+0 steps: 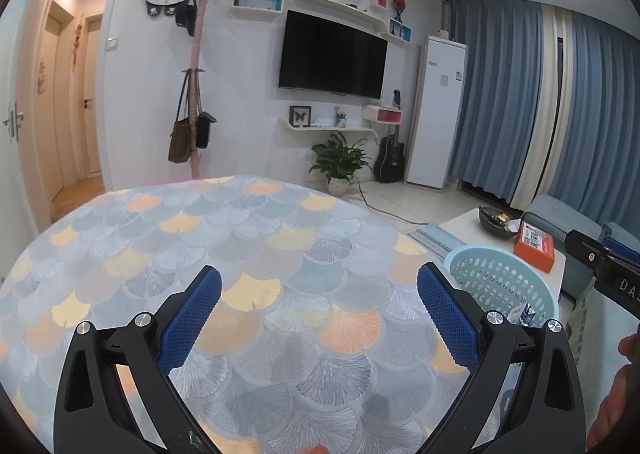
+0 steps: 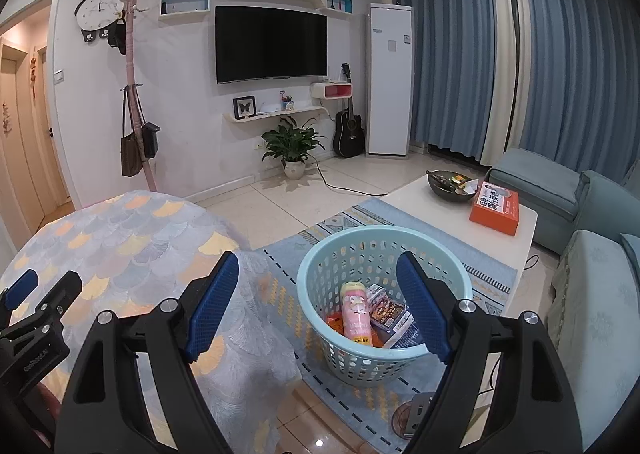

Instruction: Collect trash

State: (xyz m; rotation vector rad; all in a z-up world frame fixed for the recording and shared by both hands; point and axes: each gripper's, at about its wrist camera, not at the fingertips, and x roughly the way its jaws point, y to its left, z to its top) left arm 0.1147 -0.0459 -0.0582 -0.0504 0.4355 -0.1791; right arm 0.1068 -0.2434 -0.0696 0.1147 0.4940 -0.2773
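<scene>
A light blue perforated basket (image 2: 384,318) stands on the rug beside the round table. It holds a pink can (image 2: 357,314), a dark printed packet (image 2: 390,314) and a small carton. The basket also shows in the left wrist view (image 1: 500,278). My right gripper (image 2: 320,294) is open and empty, above the basket's near left side. My left gripper (image 1: 320,306) is open and empty, above the table's patterned cloth (image 1: 240,254). It shows at the left edge of the right wrist view (image 2: 24,290).
A white coffee table (image 2: 420,198) carries a dark bowl (image 2: 450,184) and an orange box (image 2: 496,208). A blue sofa (image 2: 592,254) stands at the right. A potted plant (image 2: 294,146), a guitar and a coat stand stand along the far wall.
</scene>
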